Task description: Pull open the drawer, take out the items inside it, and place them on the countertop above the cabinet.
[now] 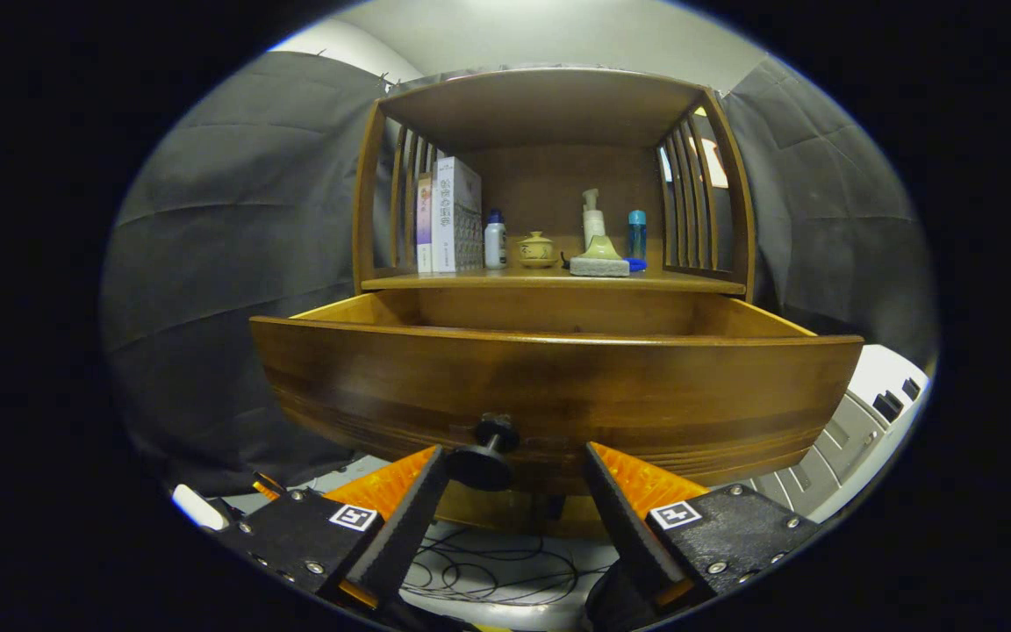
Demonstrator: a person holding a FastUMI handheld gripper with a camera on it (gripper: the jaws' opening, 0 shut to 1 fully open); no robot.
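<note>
- You are in a recording booth dressed as a home corner: grey cloth walls [207, 290] hang all around, upper left and right of the frame.
- A wooden cabinet [549, 114] with an open drawer [549, 386] sits centre frame.
- Its countertop [470, 281] carries household goods: boxes [453, 215], bottles [495, 239], a small lidded pot [537, 249].
- Loose cables [488, 570] lie at bottom centre.

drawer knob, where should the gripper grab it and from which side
Grip the knob on its narrow stem behind the round cap, coming straight at the drawer front. The cap flares wider than the stem, so closed fingers would catch behind it. The gripper is open; the knob sits near one finger, so centre first.
</note>
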